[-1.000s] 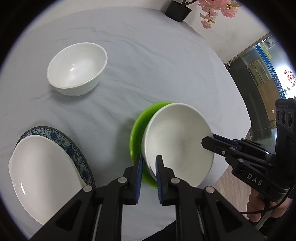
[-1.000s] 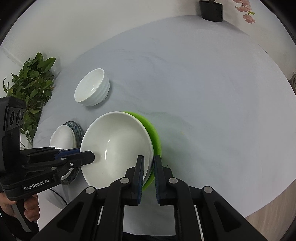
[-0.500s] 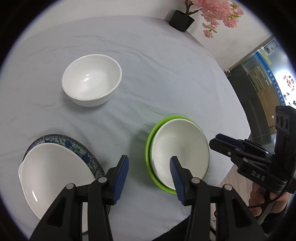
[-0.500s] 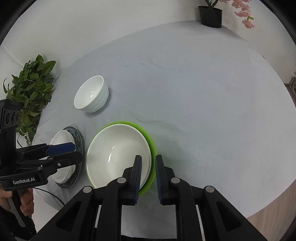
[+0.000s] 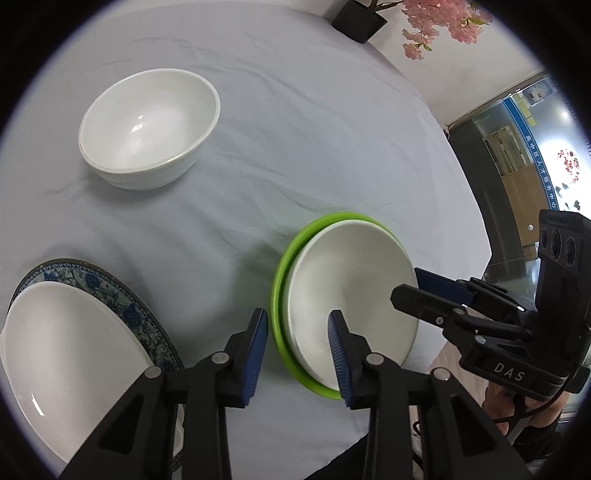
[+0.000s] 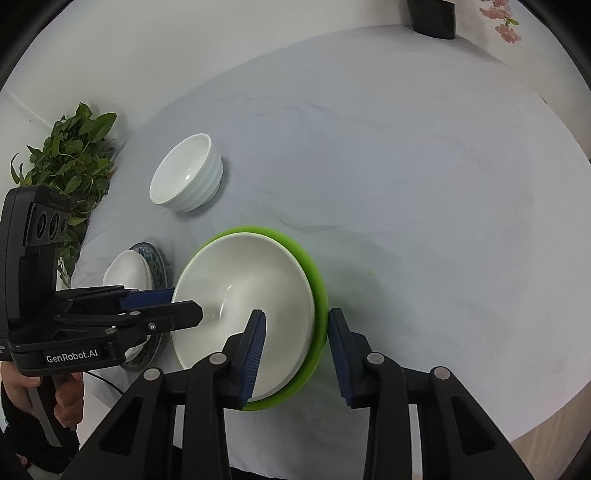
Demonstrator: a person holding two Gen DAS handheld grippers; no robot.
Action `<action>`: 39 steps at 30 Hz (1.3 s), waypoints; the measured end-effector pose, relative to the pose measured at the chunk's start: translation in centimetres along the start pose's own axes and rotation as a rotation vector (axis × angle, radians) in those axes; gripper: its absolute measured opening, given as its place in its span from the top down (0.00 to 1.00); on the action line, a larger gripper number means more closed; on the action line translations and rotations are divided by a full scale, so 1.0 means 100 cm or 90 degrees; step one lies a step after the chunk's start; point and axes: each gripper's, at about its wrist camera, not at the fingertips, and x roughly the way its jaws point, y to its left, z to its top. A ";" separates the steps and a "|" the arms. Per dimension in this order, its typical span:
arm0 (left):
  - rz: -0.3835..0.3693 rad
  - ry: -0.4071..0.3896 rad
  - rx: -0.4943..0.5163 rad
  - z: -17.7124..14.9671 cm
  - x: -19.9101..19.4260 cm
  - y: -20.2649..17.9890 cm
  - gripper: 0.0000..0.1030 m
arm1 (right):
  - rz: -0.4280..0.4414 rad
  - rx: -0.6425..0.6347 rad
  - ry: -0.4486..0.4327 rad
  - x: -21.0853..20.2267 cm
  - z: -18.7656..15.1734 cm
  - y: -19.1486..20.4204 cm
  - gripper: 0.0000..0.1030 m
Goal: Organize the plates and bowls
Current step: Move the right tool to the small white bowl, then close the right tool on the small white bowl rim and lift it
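A wide shallow white bowl (image 5: 354, 295) (image 6: 243, 295) rests inside a green plate (image 5: 282, 295) (image 6: 317, 277) near the table's front edge. My left gripper (image 5: 296, 350) (image 6: 184, 302) straddles their left rim; its jaws are closing and neither pad touches. My right gripper (image 6: 295, 339) (image 5: 408, 286) straddles the right rim; its jaws are opening, with the pads clear of the dishes. A deeper white bowl (image 5: 147, 125) (image 6: 186, 173) stands alone farther back. At the left, a white plate (image 5: 62, 354) (image 6: 127, 273) lies on a blue patterned plate (image 5: 122, 299) (image 6: 155, 258).
A pale grey cloth covers the round table (image 6: 406, 166). A black pot with pink blossoms (image 5: 358, 18) stands at the far edge, and a leafy green plant (image 6: 70, 155) at the left. A hand (image 6: 66, 402) holds the left gripper. The table edge runs near the stacked dishes.
Both grippers let go of the shallow white bowl, which has settled level into the green plate. Both sets of jaws have come apart; the left pair is narrower than half a second ago.
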 end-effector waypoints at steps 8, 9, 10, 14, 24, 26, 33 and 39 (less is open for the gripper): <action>0.044 -0.085 -0.003 0.004 -0.030 0.007 0.67 | 0.032 -0.010 -0.012 -0.010 0.005 -0.010 0.34; 0.056 -0.104 -0.001 0.004 -0.037 0.010 0.58 | 0.037 -0.004 -0.031 -0.017 0.008 -0.016 0.26; 0.078 -0.123 -0.002 0.005 -0.045 0.014 0.50 | 0.038 0.000 -0.045 -0.023 0.011 -0.022 0.15; 0.161 -0.214 -0.013 0.013 -0.078 0.032 0.25 | 0.022 0.025 -0.077 -0.036 0.029 -0.045 0.13; 0.105 -0.109 -0.115 0.066 -0.092 0.114 0.25 | 0.013 -0.082 -0.017 -0.003 0.103 -0.001 0.12; 0.101 -0.100 -0.127 0.076 -0.090 0.123 0.25 | 0.020 -0.115 0.003 0.008 0.126 0.018 0.05; 0.071 -0.037 -0.105 0.111 -0.068 0.136 0.33 | 0.044 -0.166 0.062 0.050 0.200 0.071 0.00; 0.058 -0.002 -0.099 0.127 -0.051 0.149 0.56 | 0.053 -0.157 0.116 0.094 0.234 0.090 0.14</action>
